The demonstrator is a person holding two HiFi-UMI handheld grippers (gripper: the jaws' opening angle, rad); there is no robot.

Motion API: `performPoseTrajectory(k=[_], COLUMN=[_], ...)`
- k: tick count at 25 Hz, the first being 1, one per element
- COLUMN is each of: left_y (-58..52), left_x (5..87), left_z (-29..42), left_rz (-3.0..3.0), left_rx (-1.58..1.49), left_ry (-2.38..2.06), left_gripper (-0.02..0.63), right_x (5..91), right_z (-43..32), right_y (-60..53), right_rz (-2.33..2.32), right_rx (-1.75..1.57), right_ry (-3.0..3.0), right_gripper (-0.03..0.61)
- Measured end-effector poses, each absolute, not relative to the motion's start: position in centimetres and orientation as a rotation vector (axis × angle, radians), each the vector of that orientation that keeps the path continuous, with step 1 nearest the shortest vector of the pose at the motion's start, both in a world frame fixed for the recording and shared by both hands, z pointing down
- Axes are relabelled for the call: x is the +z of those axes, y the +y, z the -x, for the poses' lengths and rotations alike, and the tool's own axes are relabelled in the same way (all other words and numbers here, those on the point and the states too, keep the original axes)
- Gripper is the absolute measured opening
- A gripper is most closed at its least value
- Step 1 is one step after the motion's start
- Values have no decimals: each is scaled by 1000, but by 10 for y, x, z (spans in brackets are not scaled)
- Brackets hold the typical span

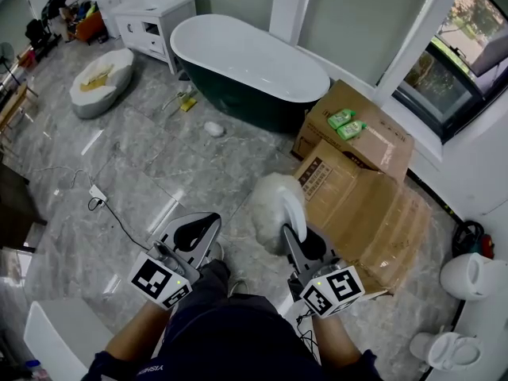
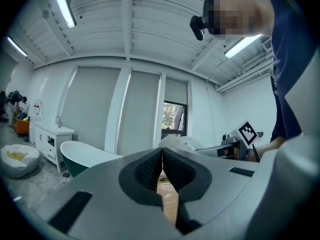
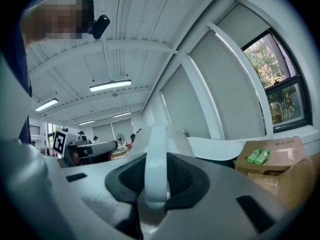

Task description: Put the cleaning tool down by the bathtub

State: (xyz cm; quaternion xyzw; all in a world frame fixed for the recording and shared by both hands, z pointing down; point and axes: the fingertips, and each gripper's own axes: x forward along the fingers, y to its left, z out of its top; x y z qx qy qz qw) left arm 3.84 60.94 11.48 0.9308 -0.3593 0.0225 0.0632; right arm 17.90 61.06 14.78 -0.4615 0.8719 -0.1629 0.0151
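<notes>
White fluffy cleaning tool w/ white plastic handle (image 1: pixel 274 203) is clamped in the right hand-held gripper (image 1: pixel 292 240), well apart from the white, dark-green-sided bathtub (image 1: pixel 238 98). Left hand-held gripper (image 1: pixel 194 232) is held closed & empty. Judged early: approach & set-down by the tub are left.

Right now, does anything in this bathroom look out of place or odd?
Yes. Cardboard boxes are piled on the floor by the end of the bathtub, with two green bottles lying on one of them. A cable with a power strip trails loose over the tiles, and a small white object lies beside the bathtub.
</notes>
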Motion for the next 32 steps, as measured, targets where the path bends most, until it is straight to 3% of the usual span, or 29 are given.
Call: performPoseTrajectory(k=[14,32], left_y=[549,386], left_x=[130,140], left_z=[-18,43], left_rz=[-2800,-2789], left_rx=[34,26], left_ry=[-1076,-998], left_gripper=[32,31], right_x=[159,168], right_z=[-162,-96], right_y=[553,398], right_rz=[1456,1529], right_rx=[-498,-551], right_ry=[2739,2735], right_gripper=[92,92])
